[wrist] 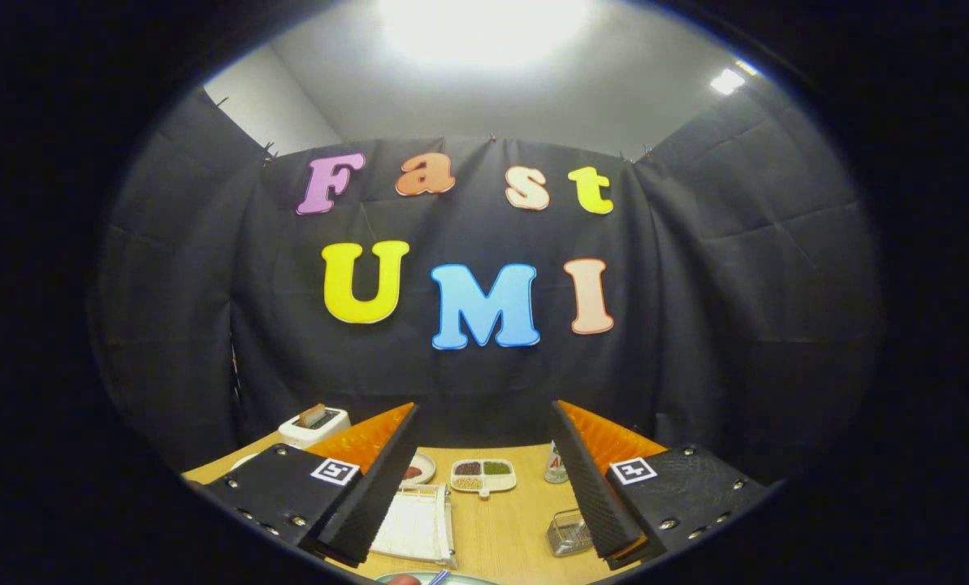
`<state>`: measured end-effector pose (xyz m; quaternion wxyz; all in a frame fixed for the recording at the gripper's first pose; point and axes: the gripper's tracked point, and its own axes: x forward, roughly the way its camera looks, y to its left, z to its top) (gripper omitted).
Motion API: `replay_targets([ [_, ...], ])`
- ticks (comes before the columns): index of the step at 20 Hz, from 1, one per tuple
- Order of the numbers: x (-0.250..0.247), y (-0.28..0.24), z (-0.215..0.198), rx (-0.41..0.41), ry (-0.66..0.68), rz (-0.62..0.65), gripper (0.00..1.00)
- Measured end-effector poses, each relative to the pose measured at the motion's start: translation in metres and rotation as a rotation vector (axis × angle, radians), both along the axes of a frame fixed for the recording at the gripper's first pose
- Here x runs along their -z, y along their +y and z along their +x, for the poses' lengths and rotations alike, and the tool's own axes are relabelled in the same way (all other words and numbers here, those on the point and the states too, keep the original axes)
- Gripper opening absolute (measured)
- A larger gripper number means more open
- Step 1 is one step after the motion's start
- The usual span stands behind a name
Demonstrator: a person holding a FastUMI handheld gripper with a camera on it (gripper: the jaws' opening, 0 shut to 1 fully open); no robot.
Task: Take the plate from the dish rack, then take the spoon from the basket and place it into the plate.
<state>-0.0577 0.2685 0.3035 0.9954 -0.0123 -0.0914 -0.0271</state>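
Two fingers (pixel 370 487) spread, empty | gripper (pixel 484 520) above table (pixel 500 528) | plate (pixel 427 578) below, perhaps holding spoon (pixel 439 575)

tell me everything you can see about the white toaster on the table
The toaster is a small white appliance, glossy like plastic, standing upright at the table's far corner against the black cloth wall. A browned slice of bread sticks up from its top slot. It sits beyond the open gripper's one finger, untouched.

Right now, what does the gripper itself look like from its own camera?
The gripper has two wedge-shaped fingers with ribbed inner pads, standing open above the wooden table. Each sits on a dark block with silver screws and a square black-and-white marker tag.
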Motion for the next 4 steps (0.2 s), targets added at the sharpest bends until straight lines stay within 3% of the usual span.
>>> replay_targets([
  [4,0.005,-0.037,0.011,0.01,-0.017,0.003,0.97],
])
